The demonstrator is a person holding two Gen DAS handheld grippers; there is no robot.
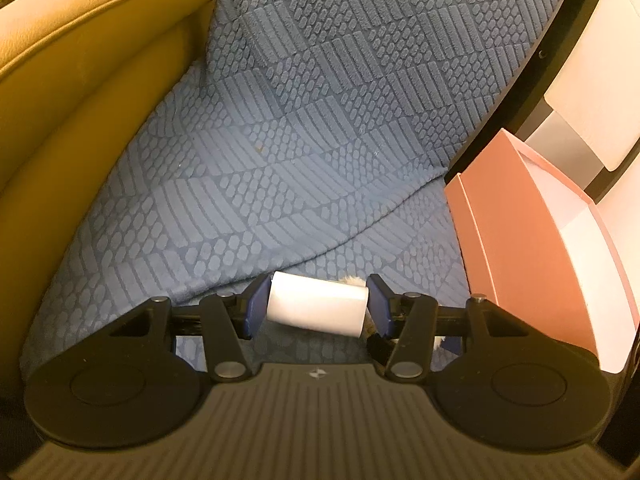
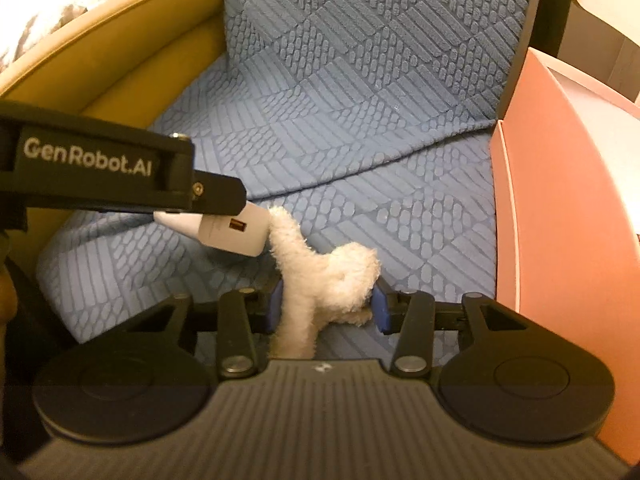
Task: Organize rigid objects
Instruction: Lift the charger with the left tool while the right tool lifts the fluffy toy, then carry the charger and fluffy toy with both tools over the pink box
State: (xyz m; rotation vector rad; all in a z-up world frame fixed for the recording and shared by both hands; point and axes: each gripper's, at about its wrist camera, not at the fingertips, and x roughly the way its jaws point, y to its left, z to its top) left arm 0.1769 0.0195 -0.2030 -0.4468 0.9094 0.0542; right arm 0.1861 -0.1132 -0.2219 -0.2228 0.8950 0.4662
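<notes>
My left gripper (image 1: 318,307) is shut on a white charger block (image 1: 318,307), held across its blue pads just above the blue blanket (image 1: 304,128). In the right wrist view the same charger (image 2: 236,232) shows its USB port, gripped under the left gripper's black body (image 2: 100,168). My right gripper (image 2: 326,300) is shut on a cream fluffy plush piece (image 2: 324,276), which touches the charger's end. A bit of that plush shows behind the charger in the left wrist view (image 1: 354,280).
A pink open box with a white inside (image 1: 532,240) stands to the right on the blanket; it also shows in the right wrist view (image 2: 560,220). A tan leather armrest (image 1: 80,100) curves along the left. A dark frame edge (image 1: 520,80) runs at upper right.
</notes>
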